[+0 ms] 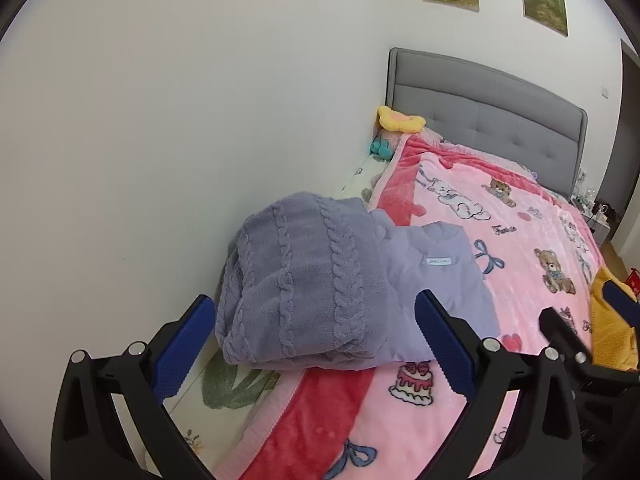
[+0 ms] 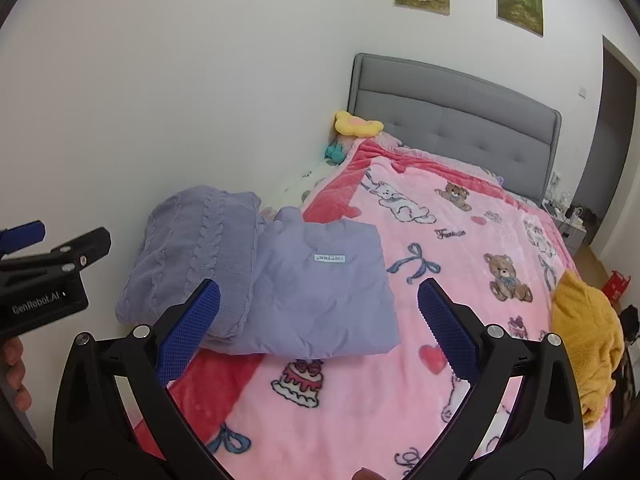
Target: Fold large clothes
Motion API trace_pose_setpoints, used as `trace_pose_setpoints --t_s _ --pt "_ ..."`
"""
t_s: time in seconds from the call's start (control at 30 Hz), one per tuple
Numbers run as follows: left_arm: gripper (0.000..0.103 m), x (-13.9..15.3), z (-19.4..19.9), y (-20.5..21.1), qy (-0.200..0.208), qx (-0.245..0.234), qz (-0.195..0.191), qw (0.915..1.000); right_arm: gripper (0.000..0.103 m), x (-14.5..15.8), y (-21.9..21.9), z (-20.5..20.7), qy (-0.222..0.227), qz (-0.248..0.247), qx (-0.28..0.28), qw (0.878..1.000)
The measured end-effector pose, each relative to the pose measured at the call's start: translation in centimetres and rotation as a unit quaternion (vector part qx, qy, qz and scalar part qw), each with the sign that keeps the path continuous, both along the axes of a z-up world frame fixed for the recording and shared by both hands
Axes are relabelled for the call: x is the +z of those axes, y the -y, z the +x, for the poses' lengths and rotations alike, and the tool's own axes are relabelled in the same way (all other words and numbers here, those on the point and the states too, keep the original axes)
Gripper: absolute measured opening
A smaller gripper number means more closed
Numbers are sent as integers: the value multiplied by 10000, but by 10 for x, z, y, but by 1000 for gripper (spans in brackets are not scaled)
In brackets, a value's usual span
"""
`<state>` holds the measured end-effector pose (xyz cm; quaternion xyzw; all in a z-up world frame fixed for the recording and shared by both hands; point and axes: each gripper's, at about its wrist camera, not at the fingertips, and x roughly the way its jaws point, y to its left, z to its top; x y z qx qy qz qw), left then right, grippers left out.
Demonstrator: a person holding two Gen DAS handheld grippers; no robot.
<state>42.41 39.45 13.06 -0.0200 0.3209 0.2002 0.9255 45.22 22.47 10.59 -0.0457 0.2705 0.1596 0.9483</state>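
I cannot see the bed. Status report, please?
Left gripper, right gripper open, empty. Folded lilac jacket beside folded purple cable-knit sweater. Crumpled yellow garment unfolded.

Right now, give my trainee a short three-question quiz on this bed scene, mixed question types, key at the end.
1. True or false: the left gripper and the right gripper both hold cloth.
2. Multiple choice: the white label sits on the A) cable-knit sweater B) smooth lilac garment C) yellow garment.
3. Fill in: the folded cable-knit sweater partly overlaps the smooth lilac garment on the side nearer the ____.

Key
1. False: both are open and hold nothing.
2. B
3. wall
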Motion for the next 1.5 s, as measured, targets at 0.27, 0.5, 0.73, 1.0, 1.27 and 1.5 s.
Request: trace_pose_setpoints --t_s 0.27,0.5,0.73,1.0,1.27,1.5 --pt "98 -8 5 -6 -150 32 -33 9999 95 -2 -5 10 -4 -36 -2 10000" --pt "98 -10 6 -8 -178 6 -52 9998 95 -1 -7 11 5 -12 31 10000" --pt "98 -12 7 -11 -188 12 -168 9997 95 2 -10 6 53 -57 74 9999" --pt "98 -12 4 -13 -130 61 -187 9997 95 4 -10 4 101 -47 55 9999" --pt "98 -11 2 -11 -112 59 -140 9998 95 7 -15 3 129 -67 90 9999" --pt "98 -10 0 -11 -127 57 -95 9999 95 9 -15 3 148 -52 106 9998"
